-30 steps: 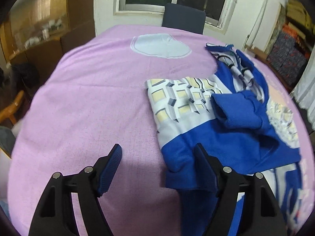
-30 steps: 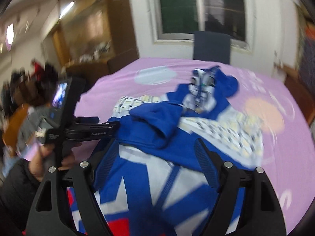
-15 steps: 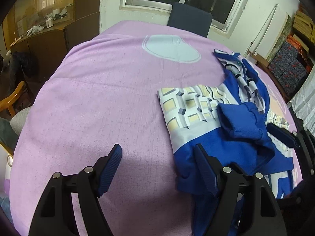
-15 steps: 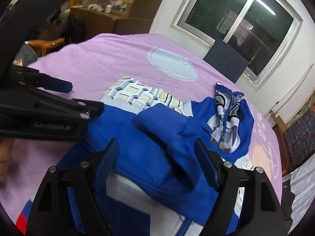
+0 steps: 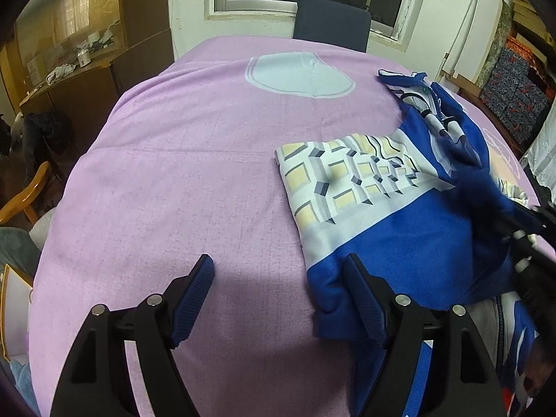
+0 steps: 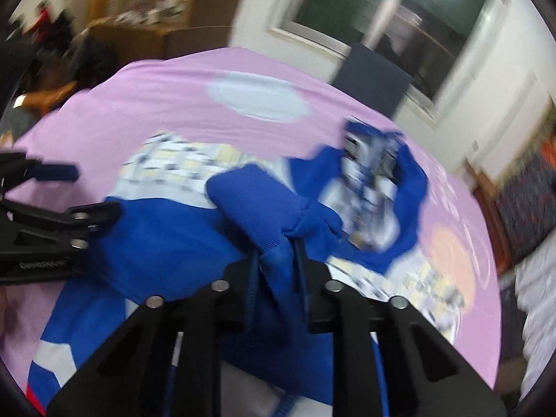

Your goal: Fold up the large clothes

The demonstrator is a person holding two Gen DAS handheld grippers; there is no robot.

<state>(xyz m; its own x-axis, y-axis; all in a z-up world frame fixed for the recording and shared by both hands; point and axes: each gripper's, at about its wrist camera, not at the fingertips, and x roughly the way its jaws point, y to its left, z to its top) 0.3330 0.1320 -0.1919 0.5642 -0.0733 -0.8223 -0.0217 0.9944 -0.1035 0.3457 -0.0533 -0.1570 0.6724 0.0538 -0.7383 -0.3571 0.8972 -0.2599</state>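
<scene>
A blue and white patterned jacket (image 5: 382,215) lies partly folded on the right half of the pink-covered table (image 5: 191,173). My left gripper (image 5: 278,292) is open and empty, its right finger at the jacket's blue lower corner. My right gripper (image 6: 276,260) is shut on the blue ribbed sleeve cuff (image 6: 264,208) lying on top of the jacket (image 6: 166,236). The right gripper also shows blurred at the right edge of the left wrist view (image 5: 514,229). The left gripper shows at the left of the right wrist view (image 6: 69,191).
A dark chair (image 5: 330,24) stands at the table's far edge under a window. A wooden cabinet (image 5: 69,62) is on the left, a wooden chair (image 5: 24,194) near the left edge. Patterned boxes (image 5: 521,104) are stacked at the right.
My right gripper has moved in and closed on the blue sleeve cuff; it was open above the jacket before. The left gripper has stayed open near the jacket's corner.
</scene>
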